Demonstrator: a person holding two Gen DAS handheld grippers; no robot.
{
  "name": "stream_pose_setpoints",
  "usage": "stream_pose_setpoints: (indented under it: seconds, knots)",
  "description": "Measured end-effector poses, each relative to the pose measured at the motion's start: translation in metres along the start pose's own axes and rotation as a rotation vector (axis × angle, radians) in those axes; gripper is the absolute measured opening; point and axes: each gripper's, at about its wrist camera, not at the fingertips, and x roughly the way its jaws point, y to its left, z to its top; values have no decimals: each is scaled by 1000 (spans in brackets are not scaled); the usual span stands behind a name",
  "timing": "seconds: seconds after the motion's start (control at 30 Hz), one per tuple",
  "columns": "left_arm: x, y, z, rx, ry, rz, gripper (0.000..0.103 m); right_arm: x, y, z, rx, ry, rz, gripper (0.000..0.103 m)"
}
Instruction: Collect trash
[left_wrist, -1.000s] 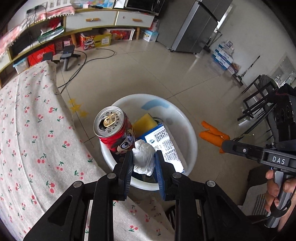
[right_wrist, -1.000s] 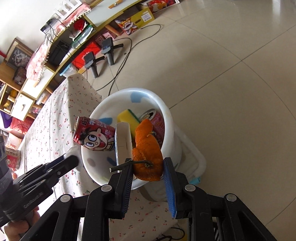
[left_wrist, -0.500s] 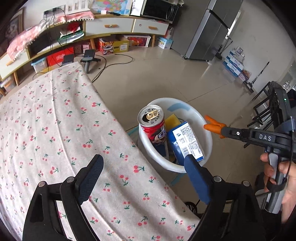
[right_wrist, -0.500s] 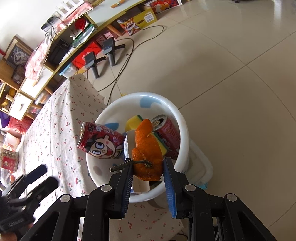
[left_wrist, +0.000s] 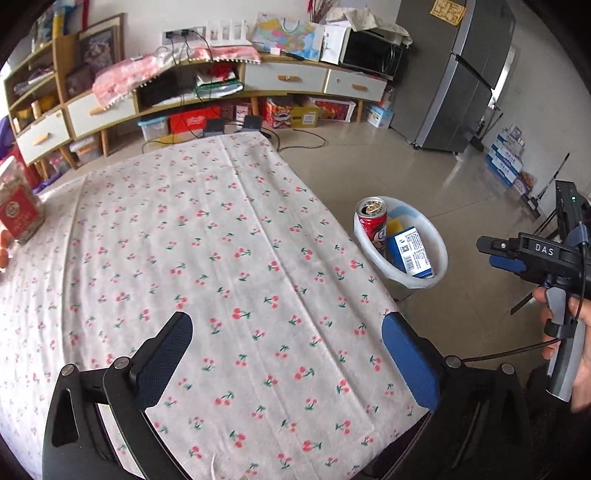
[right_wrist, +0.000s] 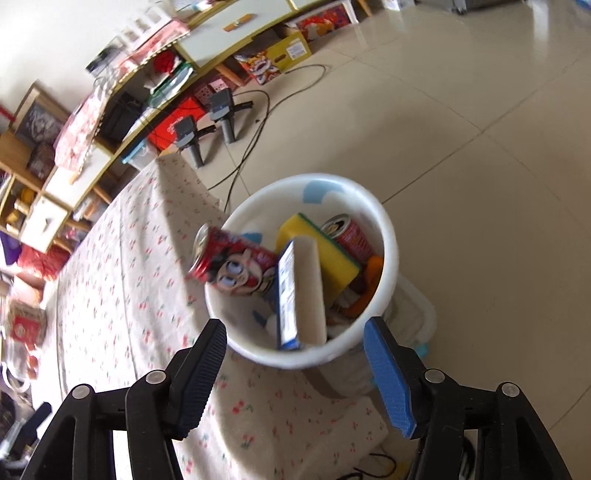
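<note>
A white trash bin (right_wrist: 388, 236) stands on the floor beside the table; it also shows in the left wrist view (left_wrist: 439, 251). It holds a red cartoon can (right_wrist: 236, 264), a blue-and-white carton (right_wrist: 299, 295), a yellow sponge (right_wrist: 325, 247), a second red can (right_wrist: 351, 236) and orange peel (right_wrist: 371, 280). My right gripper (right_wrist: 295, 363) is open and empty just above the bin's near rim. My left gripper (left_wrist: 288, 354) is open and empty over the cherry-print tablecloth (left_wrist: 207, 258). The right gripper shows from the side in the left wrist view (left_wrist: 502, 254).
A red tin (left_wrist: 18, 210) stands at the table's far left edge. A low cabinet with drawers (left_wrist: 288, 79) and boxes line the far wall, and a fridge (left_wrist: 461, 74) stands at the right. Cables and tripods (right_wrist: 221, 110) lie on the tiled floor.
Both grippers opened and let go: the white wad from the left and the orange peel from the right dropped into the bin. The left gripper pulled back over the table.
</note>
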Motion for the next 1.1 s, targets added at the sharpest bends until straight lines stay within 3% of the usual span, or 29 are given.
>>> stream_pose_setpoints:
  seconds: [0.13, 0.27, 0.43, 0.6, 0.8, 1.1]
  knots:
    - [-36, 11, -24, -51, -41, 128, 103, -42, 31, -33, -80, -92, -4, 82]
    - [-70, 18, -48, -78, -124, 150, 103, -76, 55, -80, -141, -201, -14, 93]
    - [-91, 22, -78, -105, -204, 215, 103, -81, 79, -131, -241, -311, -131, 94]
    - [-91, 35, -91, -175, -206, 196, 103, -58, 102, -153, -358, -303, -174, 94]
    - [-87, 41, -94, -207, -211, 211, 103, -42, 128, -165, -447, -287, -133, 94]
    - [-83, 35, -100, -168, -195, 231, 103, -36, 127, -164, -423, -285, -156, 94]
